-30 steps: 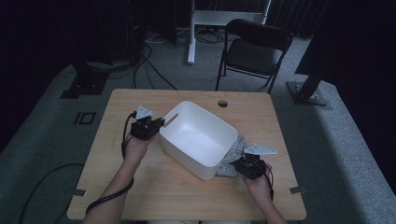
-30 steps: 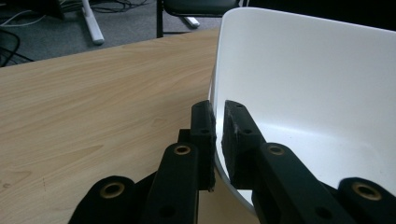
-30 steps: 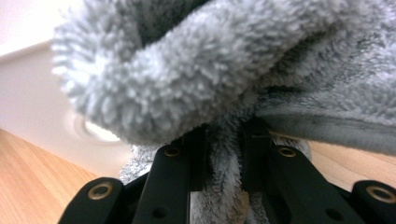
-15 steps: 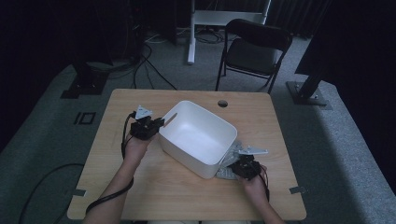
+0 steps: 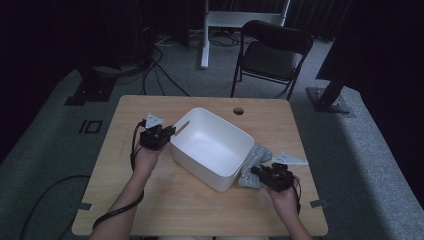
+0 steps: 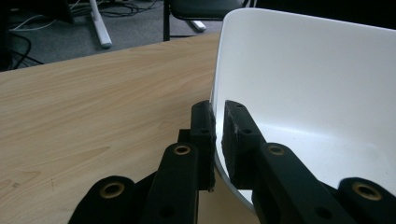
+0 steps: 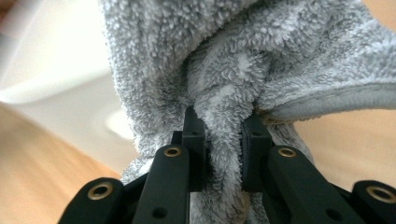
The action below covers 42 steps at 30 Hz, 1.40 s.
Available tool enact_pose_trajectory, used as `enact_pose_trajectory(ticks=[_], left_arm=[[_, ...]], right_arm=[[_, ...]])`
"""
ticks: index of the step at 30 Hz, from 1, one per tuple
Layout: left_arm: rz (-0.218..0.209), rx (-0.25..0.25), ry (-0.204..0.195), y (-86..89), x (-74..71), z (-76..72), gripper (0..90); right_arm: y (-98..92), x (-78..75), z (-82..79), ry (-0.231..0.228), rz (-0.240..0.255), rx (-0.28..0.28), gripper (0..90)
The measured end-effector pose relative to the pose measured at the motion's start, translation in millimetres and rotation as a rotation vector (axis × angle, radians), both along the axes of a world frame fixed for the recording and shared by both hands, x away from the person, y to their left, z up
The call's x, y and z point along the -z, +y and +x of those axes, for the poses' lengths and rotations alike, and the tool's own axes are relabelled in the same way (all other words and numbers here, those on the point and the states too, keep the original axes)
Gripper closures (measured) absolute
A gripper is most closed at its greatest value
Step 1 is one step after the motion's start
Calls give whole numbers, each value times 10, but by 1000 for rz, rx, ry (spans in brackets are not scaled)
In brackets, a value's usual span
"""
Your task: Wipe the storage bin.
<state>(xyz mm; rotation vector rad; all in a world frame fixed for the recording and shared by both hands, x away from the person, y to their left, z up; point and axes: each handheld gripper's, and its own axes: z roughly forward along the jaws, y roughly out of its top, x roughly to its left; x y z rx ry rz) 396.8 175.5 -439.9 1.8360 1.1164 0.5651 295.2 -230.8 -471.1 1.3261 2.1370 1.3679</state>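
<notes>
L tool (image 5: 167,134) clamped on white bin (image 5: 212,147) rim | R tool (image 5: 256,172) clamped on grey towel (image 5: 254,165) | bin set on worktop (image 5: 195,205)

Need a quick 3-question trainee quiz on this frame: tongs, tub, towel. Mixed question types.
1. True or false: the left tongs clamp the white tub's wall.
2. What do the right tongs pinch? A) cable B) grey towel C) tub rim
3. Where does the towel lie in the high view: inside the tub or outside it on the table?

Key: 1 true; 2 B; 3 outside, against the tub's right side.
</notes>
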Motion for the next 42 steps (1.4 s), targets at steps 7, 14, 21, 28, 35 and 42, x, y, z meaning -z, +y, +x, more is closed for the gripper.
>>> enact_pose_trajectory(ticks=[7, 14, 21, 28, 35, 42], left_arm=[[4, -3, 2, -7, -3, 0, 830], [-3, 5, 10, 0, -6, 11, 831], [-6, 3, 9, 1, -4, 7, 831], [-5, 5, 12, 3, -6, 8, 831], [-11, 0, 6, 9, 3, -6, 830], [-11, -1, 8, 12, 2, -5, 829]], right_arm=[[213, -290, -285, -87, 59, -110, 764], [362, -233, -273, -98, 0, -121, 766], [379, -165, -264, -101, -33, -95, 768], [403, 21, -193, -37, -58, -89, 767], [427, 193, -129, 11, -84, -85, 767], [427, 258, -86, 26, -116, -62, 767]])
